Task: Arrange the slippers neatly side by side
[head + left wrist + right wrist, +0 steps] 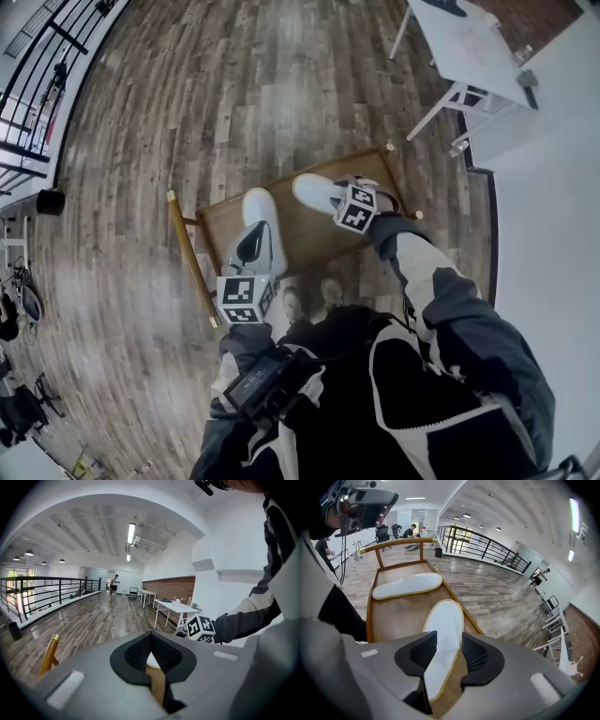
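A: Right gripper, own view. Jaw state?

B: Spread wide, pads pressing on nothing. A flat white slipper with a gold rim lies lengthwise in the gap, running from under the pads out past the tips. It rests on the brown wooden tray. A strip of bare wood shows between its rim and the right-hand pad. Its other edge passes close under the left-hand pad.

A: Beyond those tips?

B: A second white gold-rimmed slipper, flat on the same tray, crosswise to the first and apart from it. The pair is not parallel. Past it stands the tray's arched wooden rail, then the grey-brown plank floor.

A: Left gripper?

B: Pads drawn together, meeting at the tips. In the narrow wedge behind the tips, a rounded scrap of white sits over a strip of brown. It reads as a slipper end and tray wood below the jaws. Cannot tell whether the jaws touch it.

A: Around and past the left jaws?

B: A gold-tipped post stands just to their left. Ahead and to the right is the right gripper's marker cube, with a dark-and-cream sleeve behind it. Far beyond are a white table and a black railing.

A: Head view cross-check?

B: Each gripper sits over the near end of one slipper, and both slippers are on the tray.
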Motion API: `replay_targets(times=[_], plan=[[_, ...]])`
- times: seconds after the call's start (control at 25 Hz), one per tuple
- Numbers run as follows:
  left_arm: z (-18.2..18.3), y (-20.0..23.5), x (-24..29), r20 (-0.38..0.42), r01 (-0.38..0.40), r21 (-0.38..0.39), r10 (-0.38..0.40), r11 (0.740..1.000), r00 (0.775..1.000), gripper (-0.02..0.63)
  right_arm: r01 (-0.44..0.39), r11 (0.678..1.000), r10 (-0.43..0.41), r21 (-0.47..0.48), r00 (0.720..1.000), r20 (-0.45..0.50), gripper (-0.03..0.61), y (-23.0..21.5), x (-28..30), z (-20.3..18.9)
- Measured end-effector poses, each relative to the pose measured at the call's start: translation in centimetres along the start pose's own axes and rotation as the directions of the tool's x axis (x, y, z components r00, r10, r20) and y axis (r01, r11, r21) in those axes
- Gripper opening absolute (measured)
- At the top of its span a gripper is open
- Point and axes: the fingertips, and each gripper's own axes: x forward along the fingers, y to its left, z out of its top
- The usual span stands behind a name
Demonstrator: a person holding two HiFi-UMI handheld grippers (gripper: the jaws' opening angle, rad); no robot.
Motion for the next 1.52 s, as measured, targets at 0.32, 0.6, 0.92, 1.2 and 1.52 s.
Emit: replay_targets(times=[0.32, 0.6, 0.92, 1.2, 1.52], plan=[[-1.4, 1.1, -0.3, -0.039, -0.032, -0.005, 0.032, 0.999, 0.999, 0.006, -0.095, 0.995, 0.093, -0.012, 0.991, -0.096, 0.19, -0.6, 4.0, -1.0], [-2.2, 2.1, -1.1, -0.066, -0.053, -0.018, 0.052, 0.998, 0.996, 0.008, -0.167, 0.986, 0.164, -0.009, 0.979, -0.118, 0.032, 0.7, 4.9, -0.8], [-1.9, 2.7, -1.0, -0.037, -0.042, -0.01, 0.041, 0.999, 0.998, 0.008, -0.158, 0.986, 0.162, 0.047, 0.98, -0.112, 0.021, 0.4, 4.0, -0.3], [-0.8, 2.4, -1.8, -0.035, -0.018, -0.011, 0.018, 1.0, 0.999, 0.008, -0.122, 0.977, 0.13, 0.176, 0.991, -0.033, 0.02, 0.9, 1.2, 1.9], [-0.2, 2.1, -2.7, 0.018, 0.029, 0.0, -0.029, 1.0, 0.999, 0.008, -0.072, 0.935, 0.065, 0.346, 0.997, 0.031, 0.02, 1.4, -2.9, 4.9]])
